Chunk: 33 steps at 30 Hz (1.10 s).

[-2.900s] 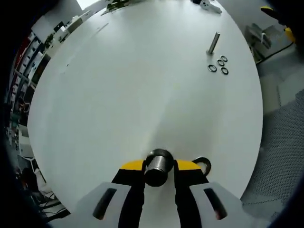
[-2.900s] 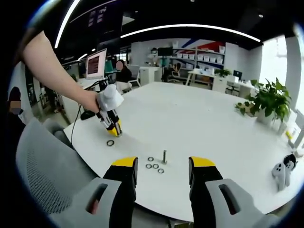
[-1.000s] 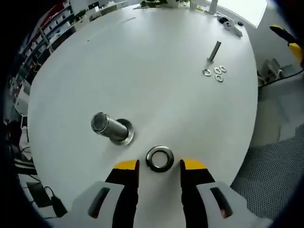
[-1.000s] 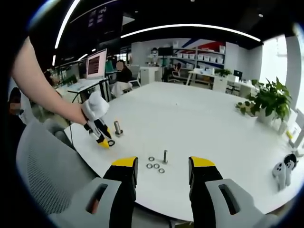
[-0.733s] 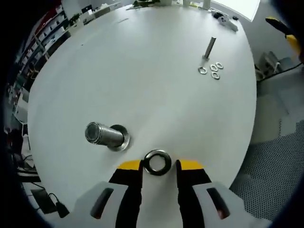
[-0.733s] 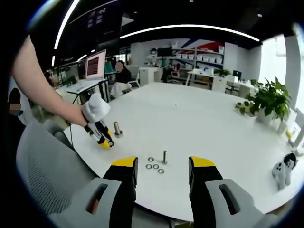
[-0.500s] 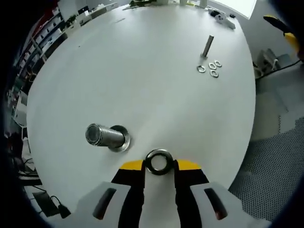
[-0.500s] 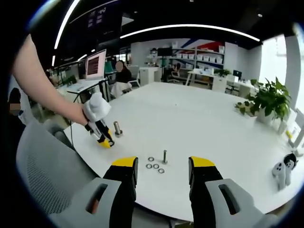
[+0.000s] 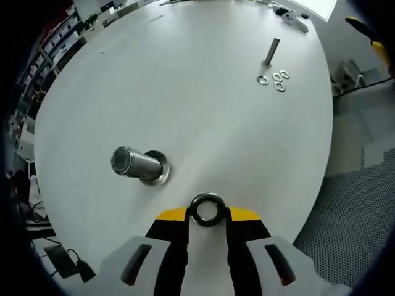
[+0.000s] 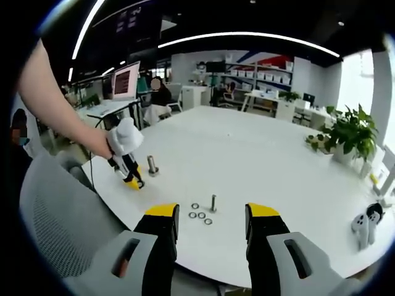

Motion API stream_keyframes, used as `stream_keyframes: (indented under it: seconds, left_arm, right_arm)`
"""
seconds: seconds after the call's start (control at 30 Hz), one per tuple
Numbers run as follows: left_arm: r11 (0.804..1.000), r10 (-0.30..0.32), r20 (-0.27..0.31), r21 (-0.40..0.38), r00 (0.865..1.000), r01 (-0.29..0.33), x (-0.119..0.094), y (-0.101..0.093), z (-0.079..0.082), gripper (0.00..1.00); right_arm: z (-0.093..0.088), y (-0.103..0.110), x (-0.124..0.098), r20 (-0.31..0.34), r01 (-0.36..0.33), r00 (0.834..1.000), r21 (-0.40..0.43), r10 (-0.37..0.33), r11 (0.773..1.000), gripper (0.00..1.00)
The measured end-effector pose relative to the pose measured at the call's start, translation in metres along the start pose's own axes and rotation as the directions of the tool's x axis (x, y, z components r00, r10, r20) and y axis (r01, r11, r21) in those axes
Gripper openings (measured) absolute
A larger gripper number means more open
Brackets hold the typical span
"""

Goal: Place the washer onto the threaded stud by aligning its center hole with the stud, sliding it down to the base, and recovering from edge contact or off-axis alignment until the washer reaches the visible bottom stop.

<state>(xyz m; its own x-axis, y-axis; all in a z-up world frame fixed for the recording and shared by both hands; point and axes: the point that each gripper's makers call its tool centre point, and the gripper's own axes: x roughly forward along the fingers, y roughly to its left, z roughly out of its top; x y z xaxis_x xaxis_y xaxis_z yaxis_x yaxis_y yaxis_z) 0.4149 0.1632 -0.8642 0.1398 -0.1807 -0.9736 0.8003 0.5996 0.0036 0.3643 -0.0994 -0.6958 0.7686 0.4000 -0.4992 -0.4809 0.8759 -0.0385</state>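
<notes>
A dark metal washer [image 9: 207, 209] lies at the table's near edge, and my left gripper [image 9: 207, 217] is shut on it between its yellow-tipped fingers. The thick threaded stud [image 9: 139, 165] stands upright on its flanged base just left of the washer, apart from it. In the right gripper view the left gripper [image 10: 129, 174] is held by a hand, with its tips down at the table beside the same stud [image 10: 151, 165]. My right gripper [image 10: 212, 223] hangs open above the table's near edge with nothing between its fingers.
A thin stud [image 9: 270, 52] with three small washers [image 9: 273, 79] stands farther along the white round table [image 9: 185, 92]; they are the thin stud [image 10: 213, 202] and small washers [image 10: 200, 215] ahead of my right gripper. A grey chair [image 10: 55, 209] is at left, a white controller [image 10: 364, 225] and a plant [image 10: 352, 135] at right.
The left gripper let go of the thick stud, which now stands upright, then moved onto the washer and shut on it. The right gripper has stayed still and open.
</notes>
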Motion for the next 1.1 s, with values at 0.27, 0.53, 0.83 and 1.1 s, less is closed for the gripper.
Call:
stream_keyframes:
  seconds: [0.27,0.53,0.83,1.1]
  left_arm:
    - [1.0,-0.013,-0.096,0.025,0.995,0.016,0.0023,-0.0003,0.0012,0.22]
    - [1.0,-0.016,-0.094,0.023,0.995,0.018,0.0016,-0.001,-0.0008,0.22]
    - [0.997,-0.023,-0.049,0.068,0.999,0.026,0.0009,-0.0016,-0.0037,0.22]
    - [0.993,-0.025,-0.069,0.117,0.997,0.033,0.0034,-0.0054,-0.003,0.26]
  right_arm:
    - [-0.0022,0.004,0.0018,-0.016,-0.02,1.0,-0.013,0.02,1.0,0.45]
    - [-0.0039,0.006,0.0029,-0.026,-0.03,0.999,-0.02,0.03,0.999,0.45]
    - [-0.0044,0.0058,0.0029,-0.027,-0.029,0.999,-0.02,0.029,0.999,0.45]
    - [-0.0035,0.0058,0.0023,-0.022,-0.027,0.999,-0.019,0.026,0.999,0.45]
